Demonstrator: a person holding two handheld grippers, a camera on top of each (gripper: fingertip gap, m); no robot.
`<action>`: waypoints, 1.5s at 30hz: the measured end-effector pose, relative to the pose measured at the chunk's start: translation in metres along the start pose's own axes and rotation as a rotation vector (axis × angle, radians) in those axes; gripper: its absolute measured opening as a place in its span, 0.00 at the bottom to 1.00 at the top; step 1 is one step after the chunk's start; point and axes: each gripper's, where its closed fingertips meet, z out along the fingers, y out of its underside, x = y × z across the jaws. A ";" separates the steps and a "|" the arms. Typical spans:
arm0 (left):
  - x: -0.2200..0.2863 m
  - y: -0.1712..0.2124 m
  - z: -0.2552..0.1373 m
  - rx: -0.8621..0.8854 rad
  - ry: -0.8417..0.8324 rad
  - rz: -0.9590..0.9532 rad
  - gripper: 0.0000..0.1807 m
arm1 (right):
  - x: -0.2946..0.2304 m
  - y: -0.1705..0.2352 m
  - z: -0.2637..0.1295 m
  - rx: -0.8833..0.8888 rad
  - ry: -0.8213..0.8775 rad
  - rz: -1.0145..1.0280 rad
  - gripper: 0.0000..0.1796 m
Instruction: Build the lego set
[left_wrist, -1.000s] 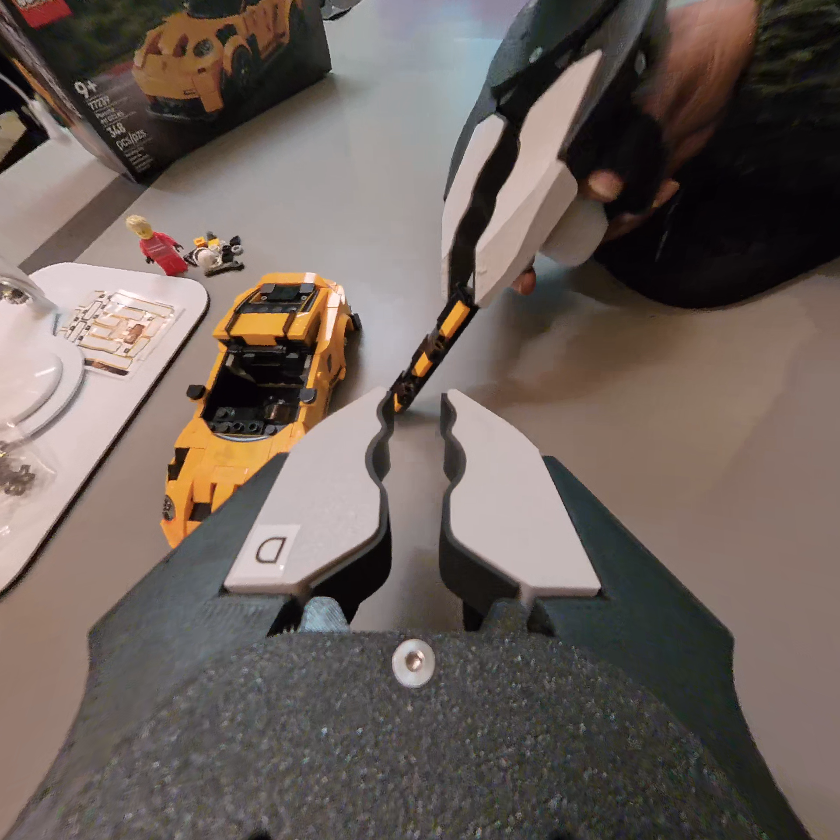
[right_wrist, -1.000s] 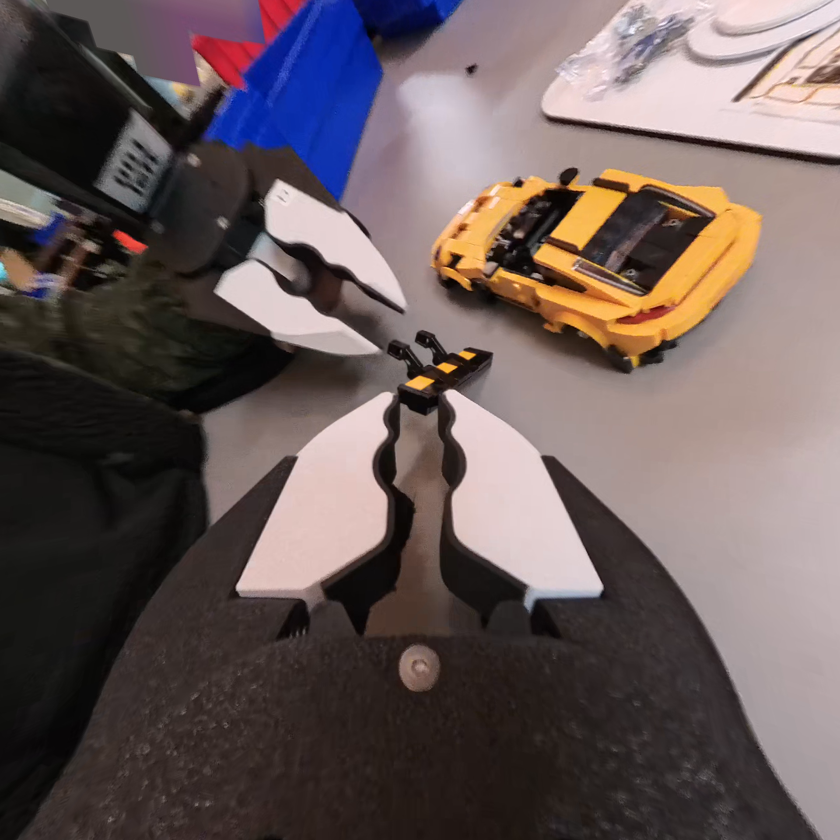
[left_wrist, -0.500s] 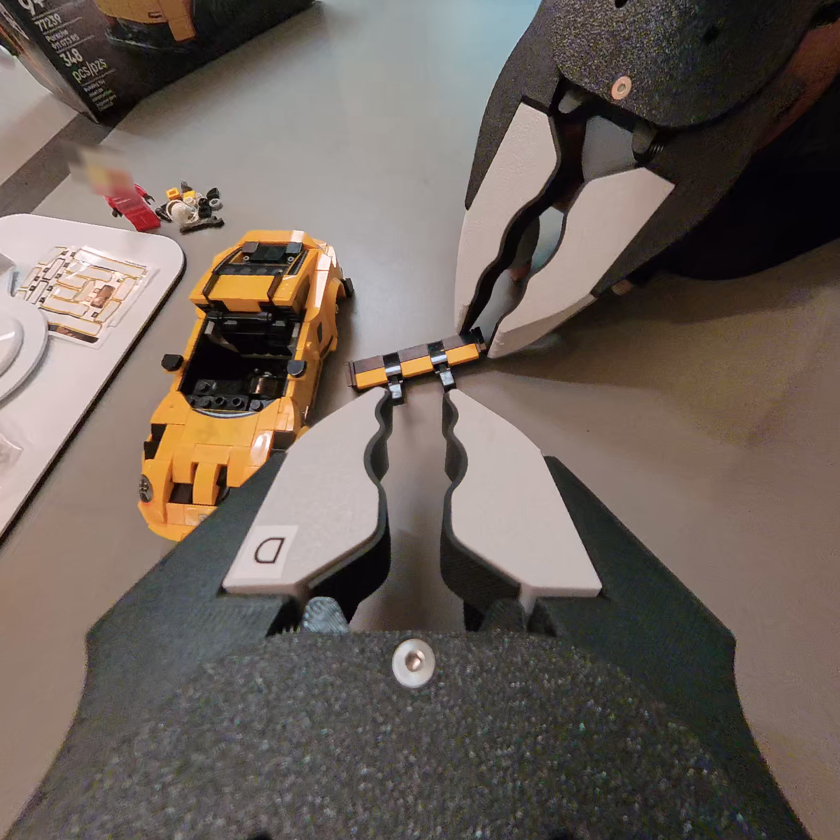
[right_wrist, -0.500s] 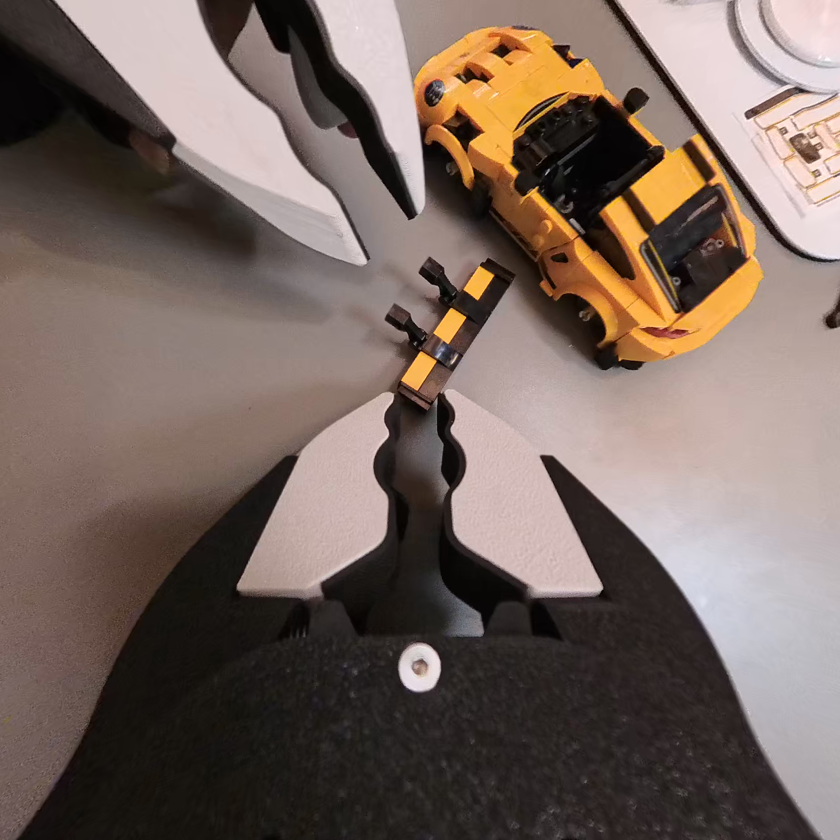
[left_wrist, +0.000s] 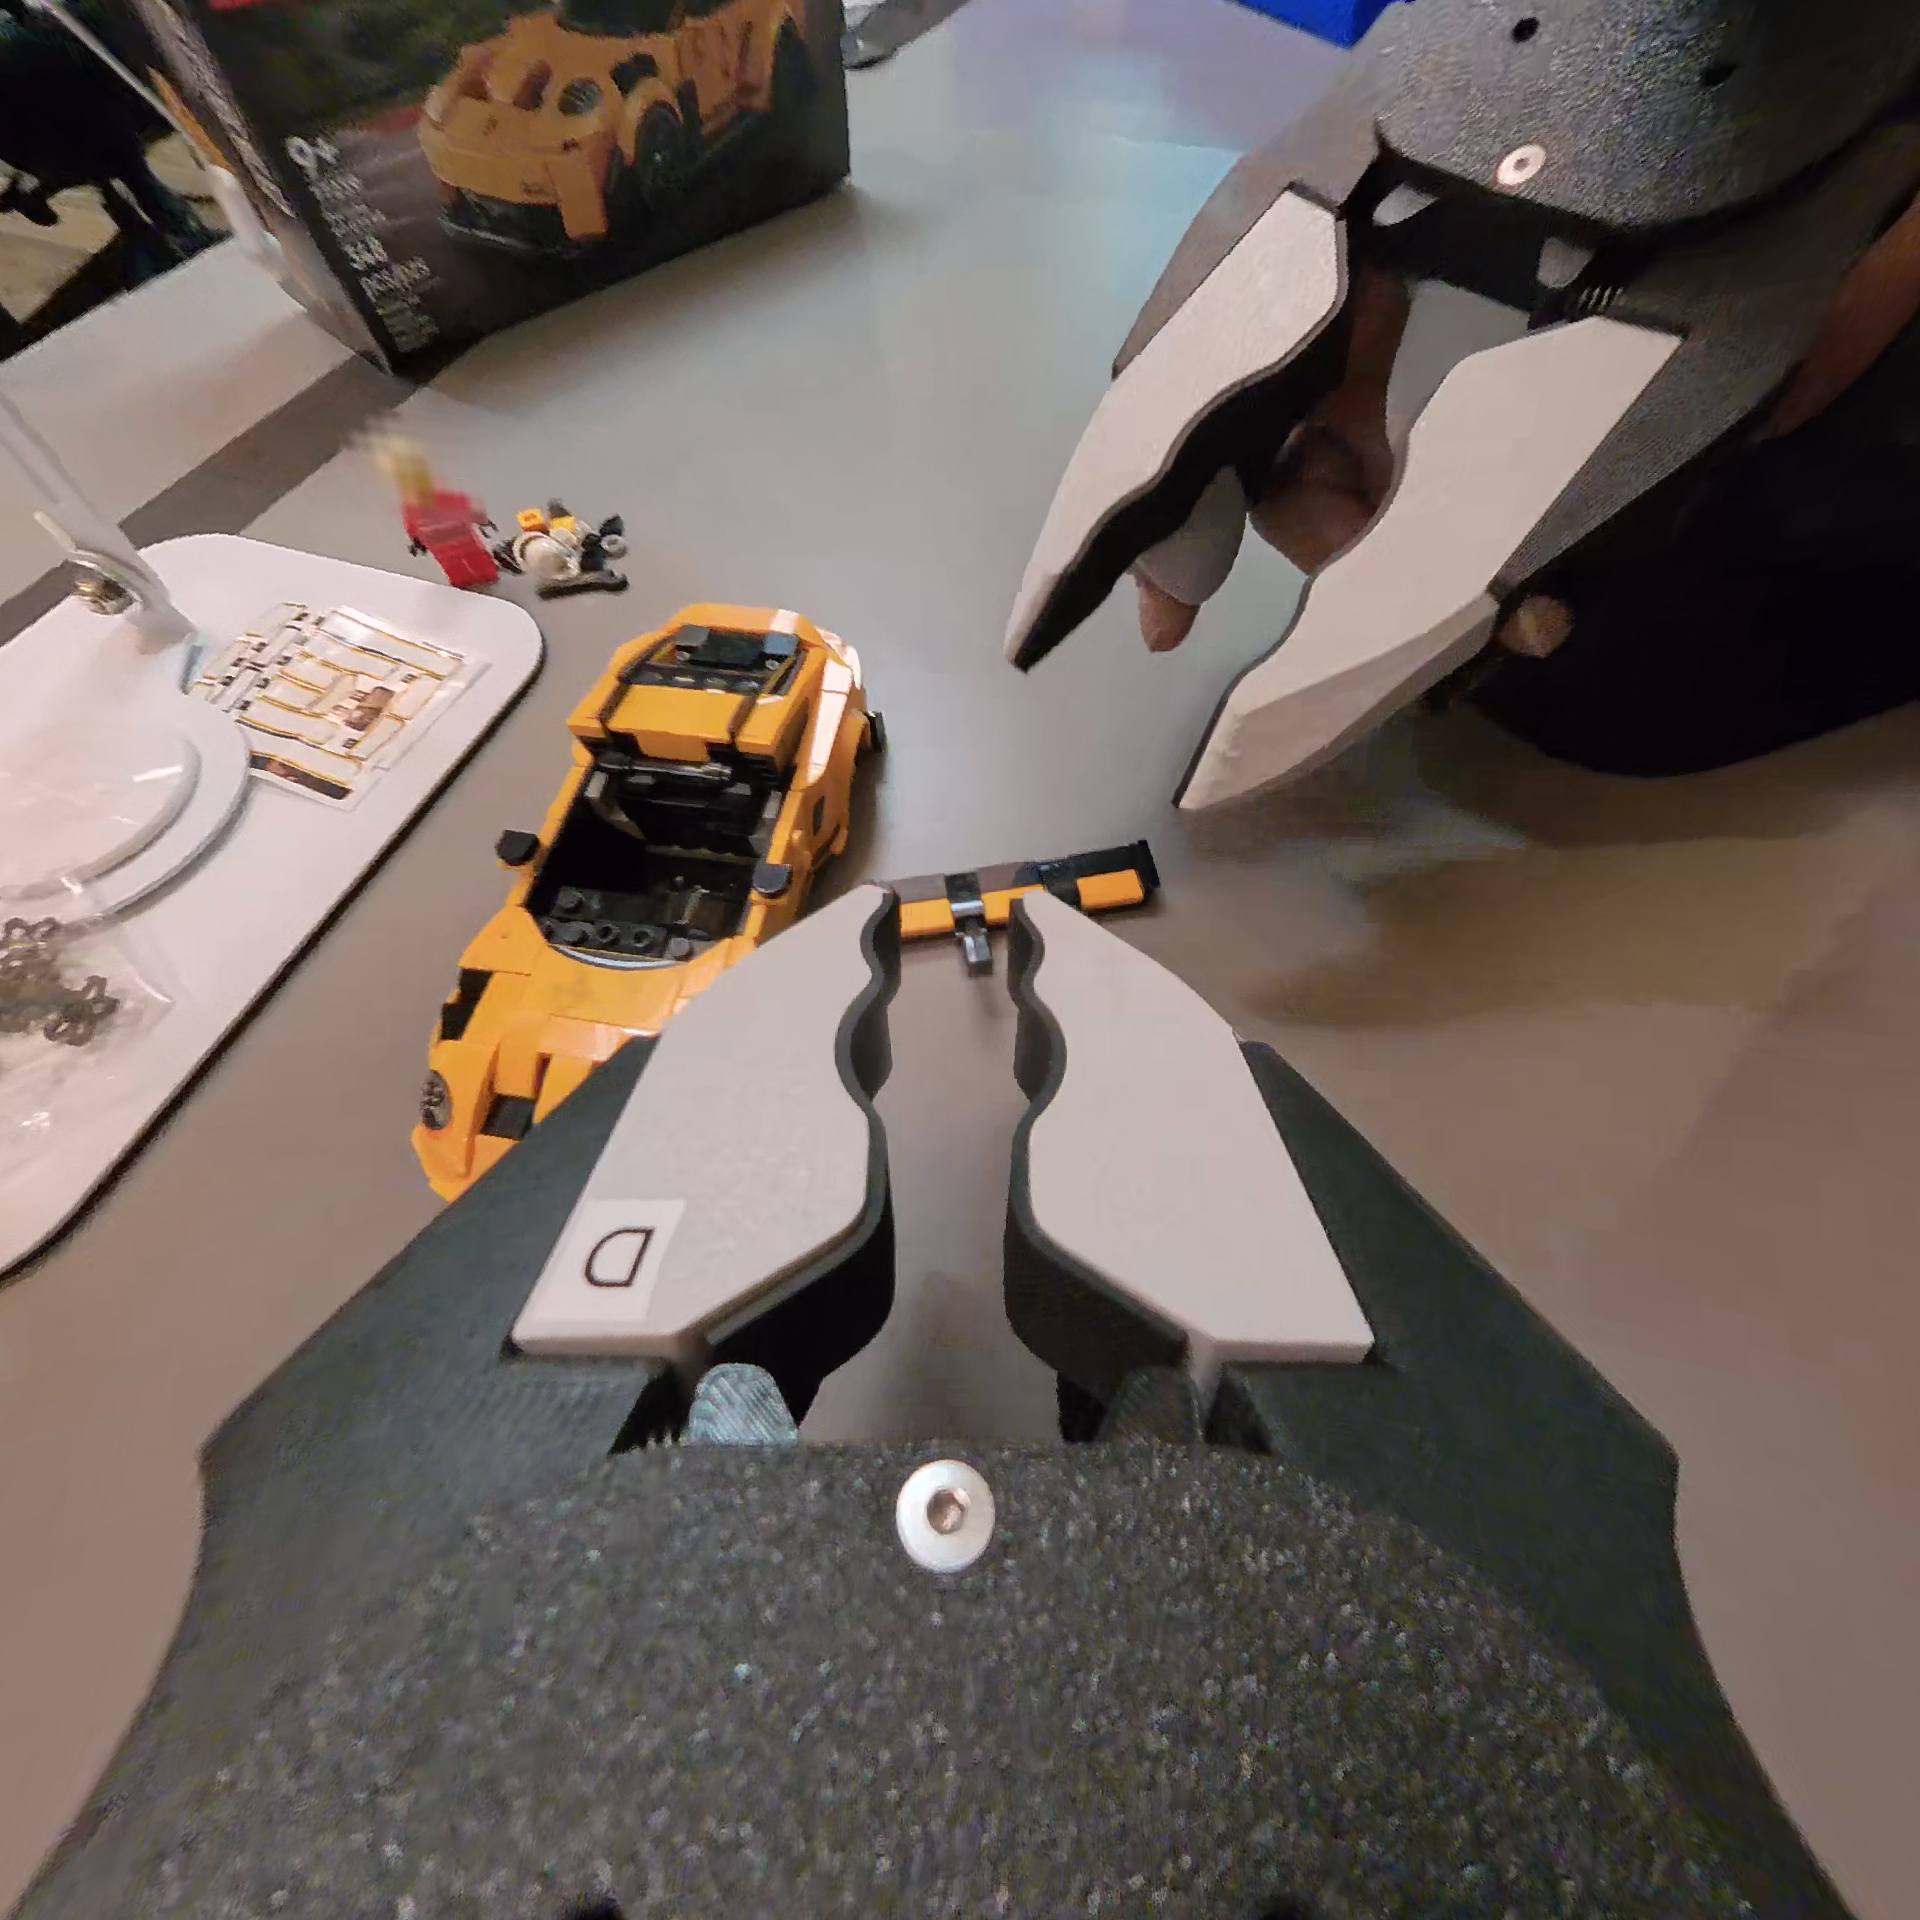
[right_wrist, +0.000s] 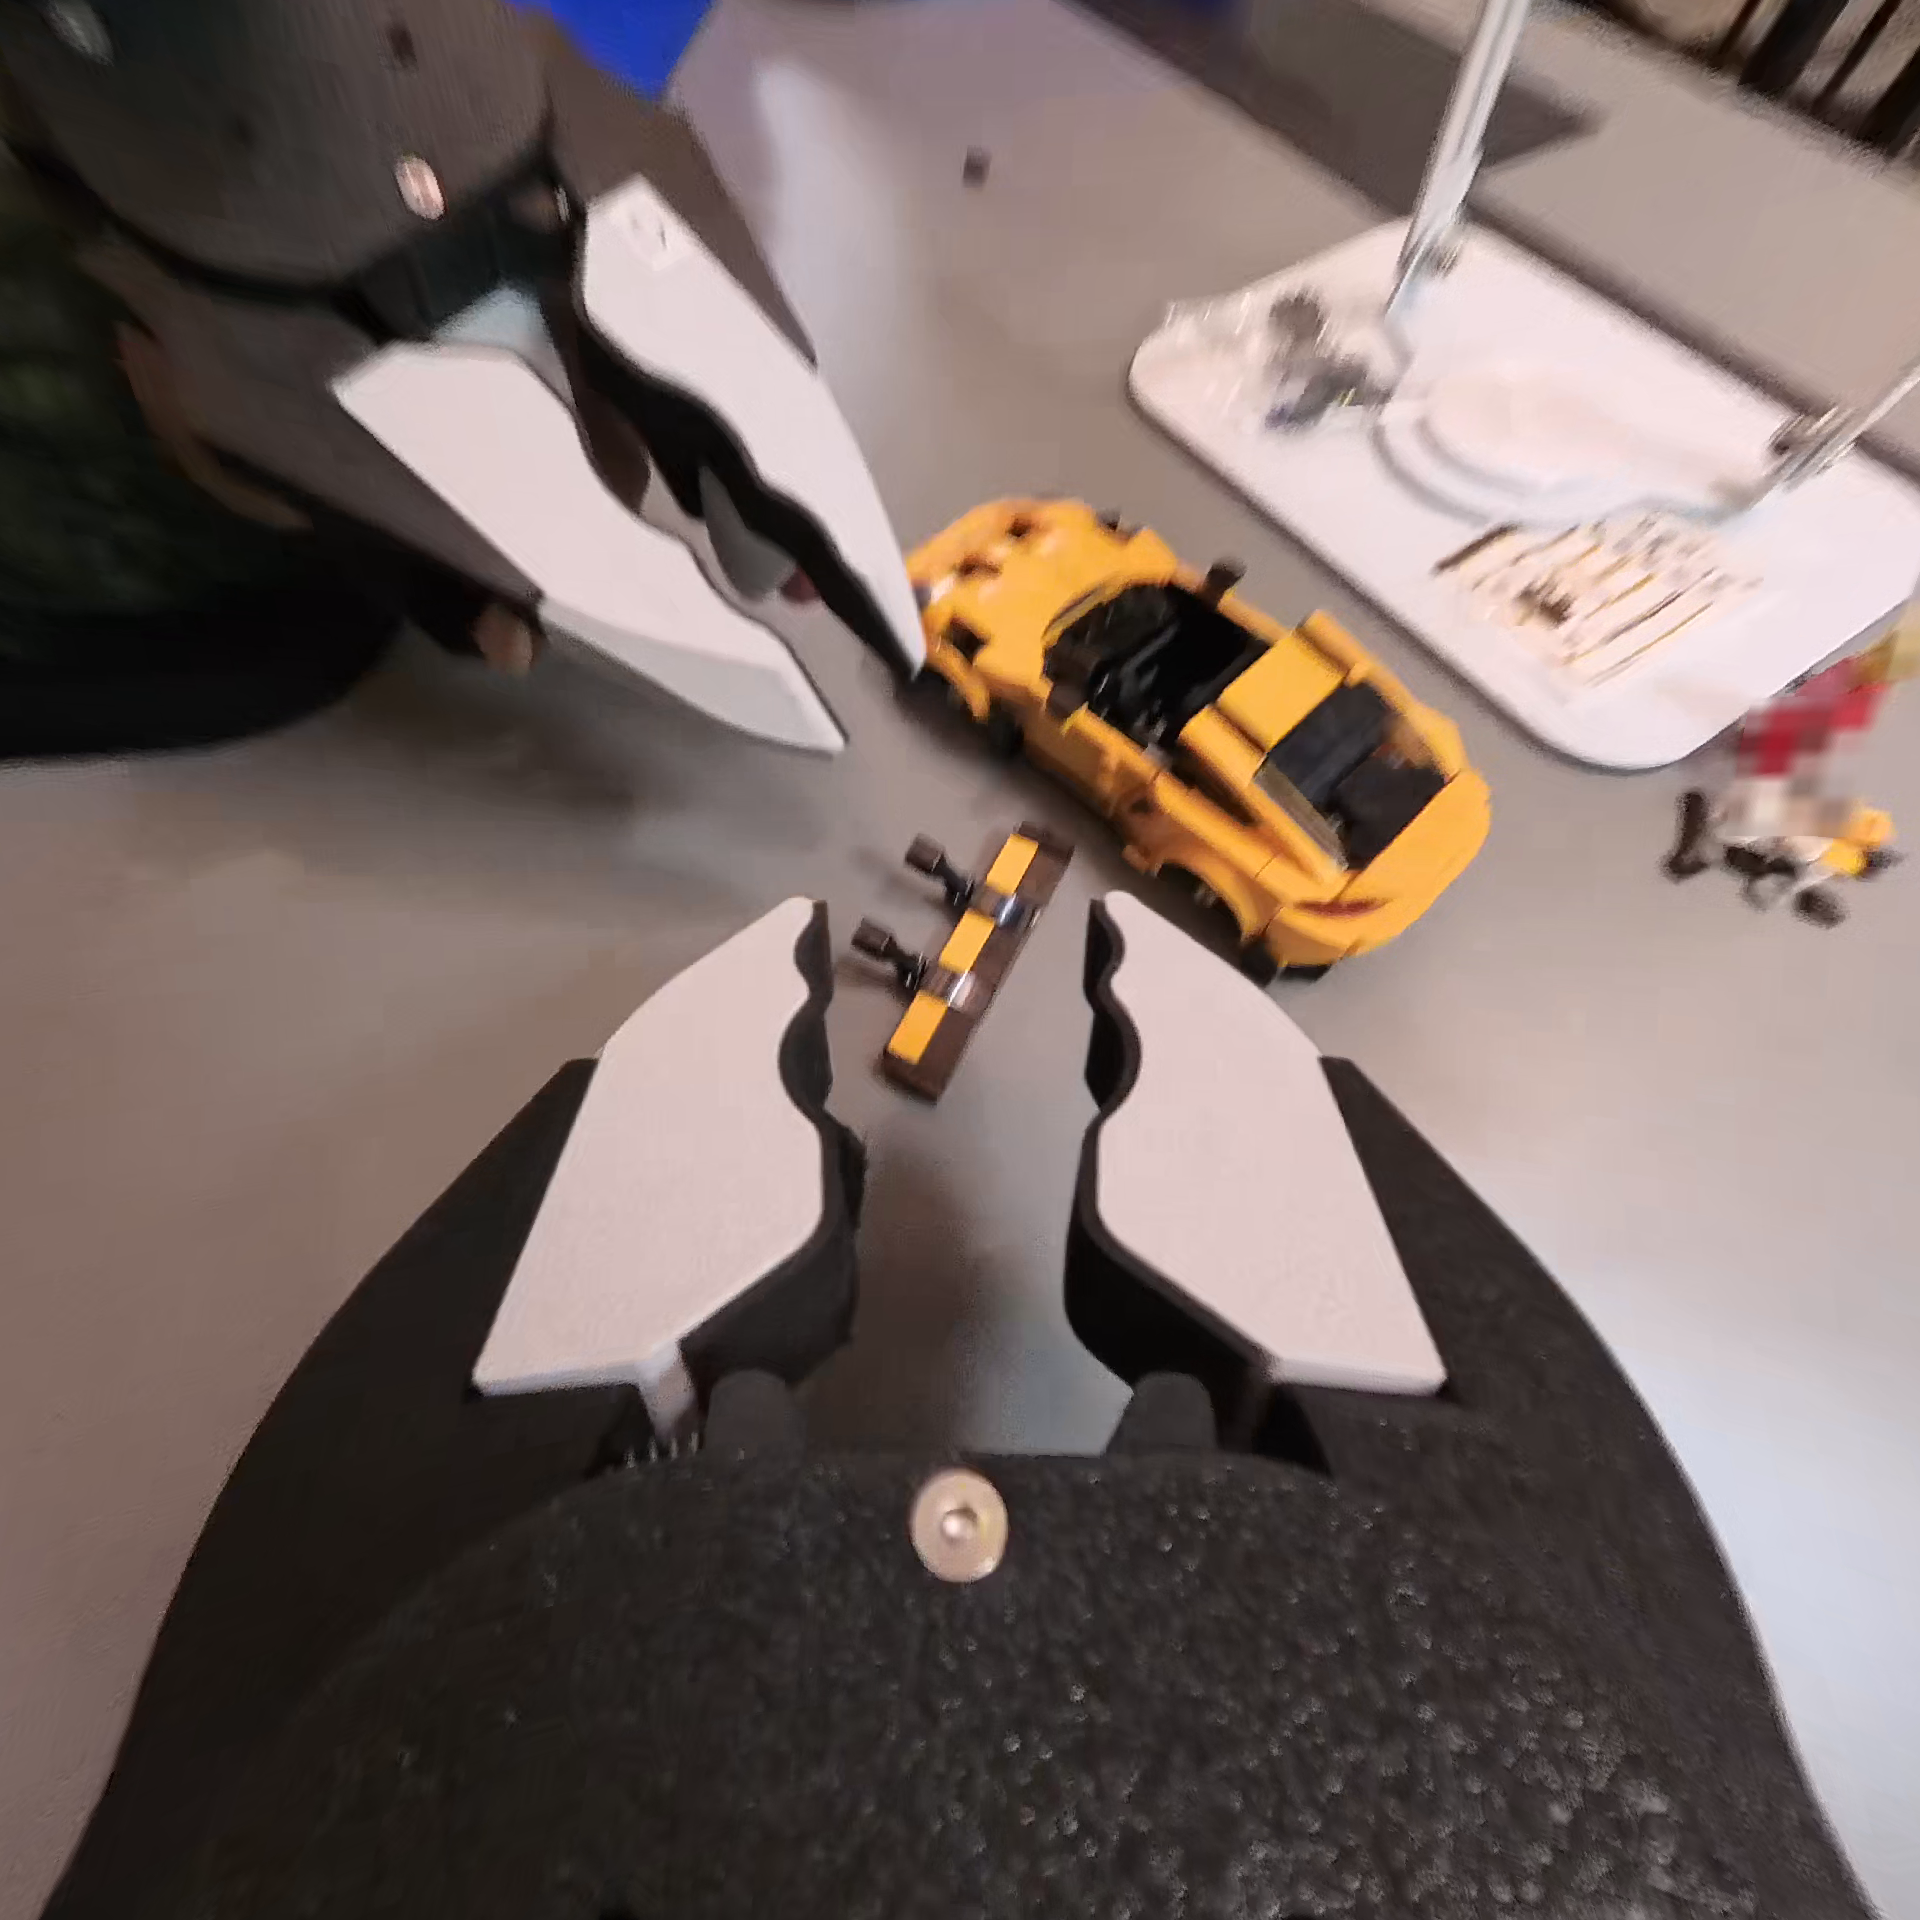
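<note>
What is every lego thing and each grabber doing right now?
Yellow lego car: upright on the table, roof missing, cockpit open.
Striped yellow and black wing piece: flat on the table, not held.
Left gripper: open, tips at the wing piece.
Right gripper: open wide, empty.
Red minifigure: lying down.
Lego box: standing.

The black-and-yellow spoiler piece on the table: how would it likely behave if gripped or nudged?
The spoiler piece looks stiff, thin and probably light, so a nudge would likely slide it across the smooth table. Its two small black clips stick out sideways and might snag or pop off. Lying flat, it looks unlikely to roll.
</note>
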 end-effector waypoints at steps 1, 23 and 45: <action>-0.003 -0.002 -0.001 0.017 -0.010 -0.009 0.10 | 0.003 -0.010 -0.003 0.046 0.015 -0.008 0.26; -0.086 -0.049 -0.076 0.449 -0.377 -0.181 0.00 | 0.093 -0.085 -0.056 0.674 0.359 0.117 0.23; -0.112 -0.066 -0.104 0.539 -0.587 -0.067 0.00 | 0.094 -0.088 -0.061 0.691 0.451 0.028 0.02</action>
